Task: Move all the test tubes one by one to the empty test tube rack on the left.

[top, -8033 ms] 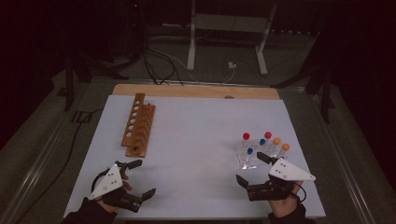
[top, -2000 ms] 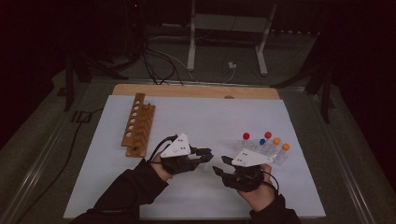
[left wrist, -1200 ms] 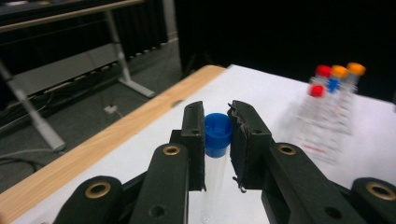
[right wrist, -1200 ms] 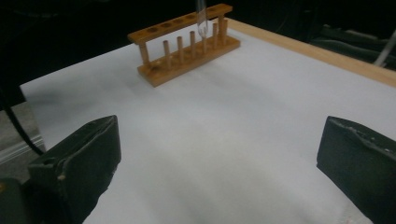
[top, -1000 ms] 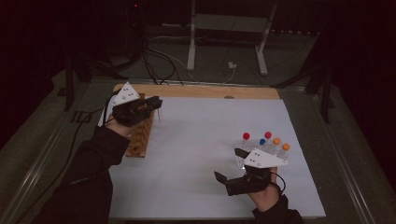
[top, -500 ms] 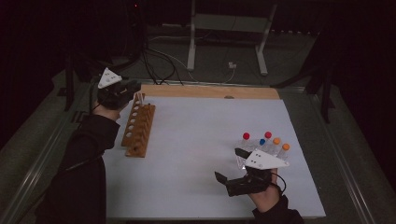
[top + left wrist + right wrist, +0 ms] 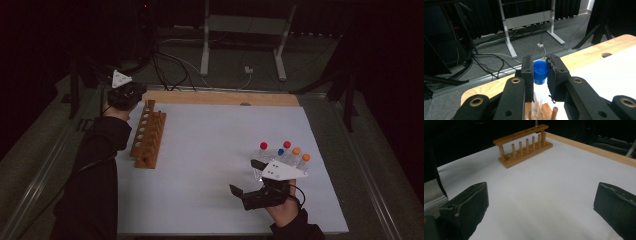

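Left gripper [image 7: 540, 75] clamped on a blue-capped test tube [image 7: 540, 72], cap poking up between the pads and the clear body hanging straight down toward the wooden test tube rack [image 7: 147, 134]. Held upright over the rack's far end, near the back-left corner of the surface [image 7: 220, 150], presumably so the tube can drop cleanly into a hole rather than catch on the top board. Gripped just under the cap, leaving the glass free to enter the rack. Judged from this: insertion of the tube at hand, not yet seated, with careful lining up over the hole likely needed before lowering. Right gripper [image 7: 247, 177] spread wide and holding nothing, parked low at the near right beside the remaining capped tubes [image 7: 283, 154], with red, blue and orange caps, standing in a cluster. Probably waiting there to fetch the next one, jaws pointed across the bare white sheet toward the rack. Rack holes along the near portion apparently vacant, so most of the loading seemingly ahead.
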A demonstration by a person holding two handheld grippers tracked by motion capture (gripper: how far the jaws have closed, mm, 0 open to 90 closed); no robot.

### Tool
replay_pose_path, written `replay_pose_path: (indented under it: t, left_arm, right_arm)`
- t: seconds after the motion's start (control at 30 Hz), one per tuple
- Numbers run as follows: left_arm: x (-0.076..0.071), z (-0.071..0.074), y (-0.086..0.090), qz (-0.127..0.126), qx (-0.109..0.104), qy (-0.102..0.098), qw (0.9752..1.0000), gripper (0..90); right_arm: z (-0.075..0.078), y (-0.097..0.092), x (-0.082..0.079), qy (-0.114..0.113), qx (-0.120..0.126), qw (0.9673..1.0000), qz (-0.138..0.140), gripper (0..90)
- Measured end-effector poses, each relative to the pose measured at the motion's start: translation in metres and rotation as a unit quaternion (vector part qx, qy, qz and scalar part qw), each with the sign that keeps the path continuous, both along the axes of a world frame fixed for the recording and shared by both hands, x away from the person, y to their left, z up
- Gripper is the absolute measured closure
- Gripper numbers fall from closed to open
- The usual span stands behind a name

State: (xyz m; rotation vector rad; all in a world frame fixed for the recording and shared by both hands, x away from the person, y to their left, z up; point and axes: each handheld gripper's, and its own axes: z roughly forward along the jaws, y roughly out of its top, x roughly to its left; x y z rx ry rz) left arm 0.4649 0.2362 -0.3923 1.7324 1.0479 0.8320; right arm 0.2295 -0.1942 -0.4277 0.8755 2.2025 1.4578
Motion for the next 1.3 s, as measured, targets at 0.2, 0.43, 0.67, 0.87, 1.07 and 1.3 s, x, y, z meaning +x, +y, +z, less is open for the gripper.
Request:
replay_pose_path:
  t: [0.2, 0.43, 0.67, 0.87, 1.07, 1.3]
  left_arm:
    - [0.004, -0.019, 0.001, 0.008, -0.008, 0.01, 0.9999, 77.7]
    - [0.005, -0.039, 0.003, 0.012, -0.021, 0.018, 0.9995, 77.6]
    - [0.005, -0.058, 0.004, 0.015, -0.033, 0.029, 0.9989, 77.5]
    - [0.006, -0.065, 0.005, 0.02, -0.031, 0.035, 0.9987, 77.4]
    - [0.005, -0.065, 0.005, 0.019, -0.028, 0.038, 0.9987, 77.2]
    - [0.008, -0.059, 0.001, -0.002, -0.017, 0.07, 0.9974, 67.0]
  right_arm:
    - [0.001, -0.001, -0.001, -0.001, 0.001, 1.0, 0.002, 0.0]
    - [0.0, 0.0, -0.001, 0.002, -0.001, 1.0, 0.003, 0.0]
    - [0.0, -0.001, -0.001, 0.003, 0.002, 1.0, 0.002, 0.0]
    - [0.0, 0.0, -0.001, 0.003, 0.001, 1.0, 0.004, 0.0]
    - [0.001, -0.001, -0.001, 0.005, 0.001, 1.0, 0.005, 0.0]
    - [0.005, -0.003, -0.003, -0.001, 0.006, 1.0, 0.002, 0.0]
